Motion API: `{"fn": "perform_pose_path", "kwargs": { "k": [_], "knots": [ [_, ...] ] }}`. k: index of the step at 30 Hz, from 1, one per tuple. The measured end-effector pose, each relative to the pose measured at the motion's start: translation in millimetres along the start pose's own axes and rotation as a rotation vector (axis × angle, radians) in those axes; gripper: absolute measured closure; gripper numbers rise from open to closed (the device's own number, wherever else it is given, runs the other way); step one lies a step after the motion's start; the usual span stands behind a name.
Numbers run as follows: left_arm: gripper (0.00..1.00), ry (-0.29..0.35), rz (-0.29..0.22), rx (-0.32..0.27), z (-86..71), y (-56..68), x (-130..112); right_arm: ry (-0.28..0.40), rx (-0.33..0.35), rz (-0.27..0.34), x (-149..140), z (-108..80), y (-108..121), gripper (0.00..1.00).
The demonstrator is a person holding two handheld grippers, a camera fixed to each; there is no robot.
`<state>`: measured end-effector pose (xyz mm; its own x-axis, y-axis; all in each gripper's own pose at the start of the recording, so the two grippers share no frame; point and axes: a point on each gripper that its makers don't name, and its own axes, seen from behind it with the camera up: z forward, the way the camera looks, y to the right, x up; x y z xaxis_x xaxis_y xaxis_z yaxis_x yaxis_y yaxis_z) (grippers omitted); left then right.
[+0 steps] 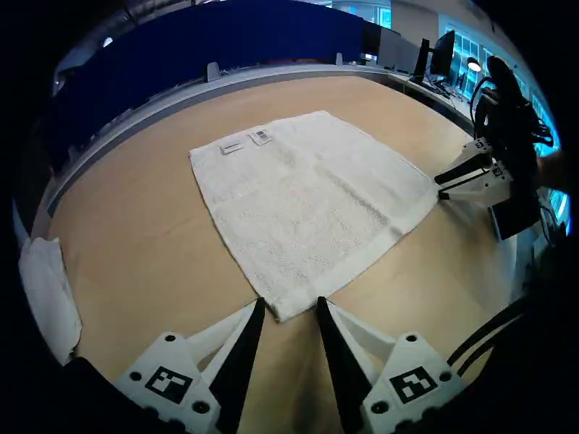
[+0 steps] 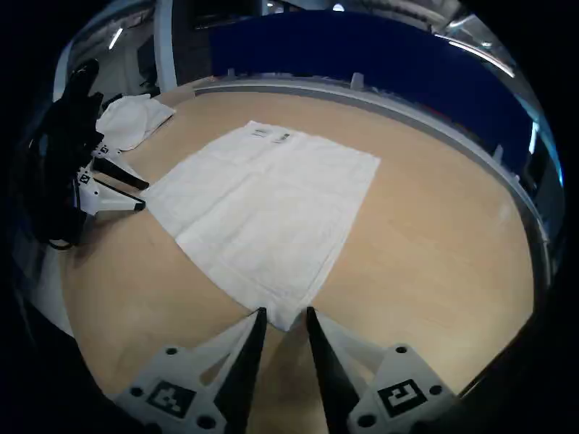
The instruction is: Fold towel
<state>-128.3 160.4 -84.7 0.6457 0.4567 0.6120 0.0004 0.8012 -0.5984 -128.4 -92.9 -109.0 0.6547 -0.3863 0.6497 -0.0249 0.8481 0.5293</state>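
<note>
A white towel (image 1: 311, 202) (image 2: 268, 202) lies flat on the wooden table (image 1: 145, 239) (image 2: 434, 231), with two small labels (image 1: 246, 141) (image 2: 271, 134) near its far edge. In the left gripper view my left gripper (image 1: 289, 304) is open, and one near corner of the towel reaches in between its fingertips. The right gripper (image 2: 286, 312) is open in the same way at another corner. Each gripper also shows from the side in the other view, low over the table at the towel's edge: the right gripper (image 1: 438, 186) and the left gripper (image 2: 145, 197), both with fingers apart.
A second white cloth (image 1: 47, 296) (image 2: 134, 119) lies crumpled at the table's edge beyond the left gripper. A blue partition (image 1: 217, 43) (image 2: 376, 58) runs along the far side of the table. Monitors (image 1: 441, 54) stand at the back right.
</note>
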Motion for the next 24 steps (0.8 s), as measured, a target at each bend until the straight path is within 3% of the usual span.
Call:
{"fn": "perform_pose_path", "kwargs": {
  "k": [3,11,24],
  "knots": [
    [0.57,-0.003,-0.006,0.006,0.1,-2.4,-0.2,-0.001,-0.005,0.005,-0.3,0.8,2.6,0.74],
    [0.82,-0.008,-0.012,0.025,2.1,-5.8,-1.5,-0.005,-0.005,0.023,-1.1,0.9,4.0,0.79],
    [0.88,-0.017,-0.081,-0.018,-4.5,-1.0,-4.0,0.0,-0.01,0.029,2.9,-0.5,5.7,0.91]
  ]
}}
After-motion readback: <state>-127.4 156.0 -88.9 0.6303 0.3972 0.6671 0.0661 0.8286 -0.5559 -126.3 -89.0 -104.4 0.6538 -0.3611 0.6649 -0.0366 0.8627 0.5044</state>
